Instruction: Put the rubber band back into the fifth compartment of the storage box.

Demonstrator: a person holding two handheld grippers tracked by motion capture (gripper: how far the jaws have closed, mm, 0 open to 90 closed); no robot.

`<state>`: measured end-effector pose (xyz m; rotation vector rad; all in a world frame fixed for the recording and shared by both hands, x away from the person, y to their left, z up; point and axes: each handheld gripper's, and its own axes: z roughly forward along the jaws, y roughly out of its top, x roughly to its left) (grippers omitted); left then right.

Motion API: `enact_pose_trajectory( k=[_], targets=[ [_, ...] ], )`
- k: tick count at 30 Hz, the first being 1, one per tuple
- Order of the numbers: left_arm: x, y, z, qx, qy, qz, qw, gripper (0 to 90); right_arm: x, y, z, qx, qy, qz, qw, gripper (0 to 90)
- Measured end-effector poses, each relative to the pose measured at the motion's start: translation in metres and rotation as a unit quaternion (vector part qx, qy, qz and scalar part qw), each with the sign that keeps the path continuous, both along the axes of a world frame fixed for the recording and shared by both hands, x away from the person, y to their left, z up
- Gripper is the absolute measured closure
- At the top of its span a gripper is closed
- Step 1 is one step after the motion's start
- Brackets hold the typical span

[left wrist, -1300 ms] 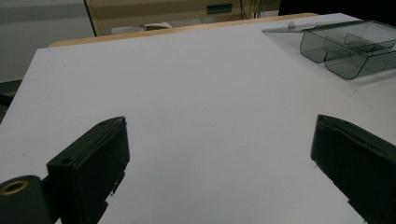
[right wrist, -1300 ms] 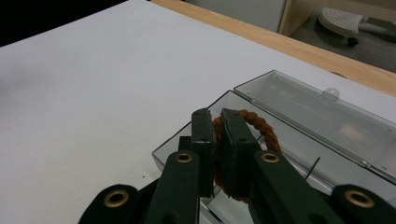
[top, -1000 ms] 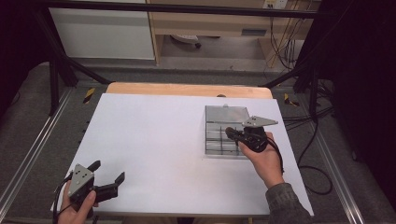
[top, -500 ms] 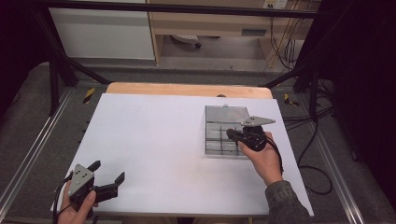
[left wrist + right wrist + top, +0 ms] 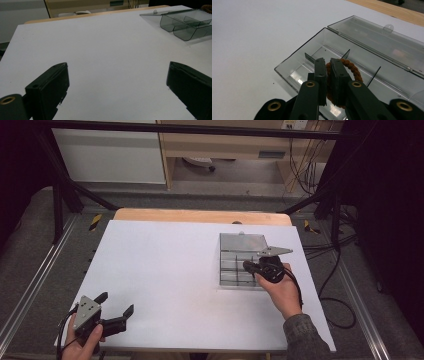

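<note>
The right gripper has its jaws clamped on a brown braided hair-tie ring, held over a near compartment of the clear smoky plastic divided box, whose lid lies open on the white surface. The ring looks picked but not yet released. The left gripper rests near left, jaws spread wide, holding nothing.

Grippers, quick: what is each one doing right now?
Left gripper: open, holding nothing, low over the white table.
Right gripper: shut on a brown braided ring, above the clear compartment box.
</note>
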<state>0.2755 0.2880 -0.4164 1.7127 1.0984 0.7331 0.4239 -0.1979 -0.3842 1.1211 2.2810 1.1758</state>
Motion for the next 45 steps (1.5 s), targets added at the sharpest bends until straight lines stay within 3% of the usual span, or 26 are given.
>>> enact_pose_trajectory(
  k=[45],
  targets=[
    [0.0,-0.002,-0.001,0.004,0.002,-0.006,1.0,4.8,0.006,0.008,-0.026,-0.003,0.039,0.002,0.9993,84.1]
  ],
)
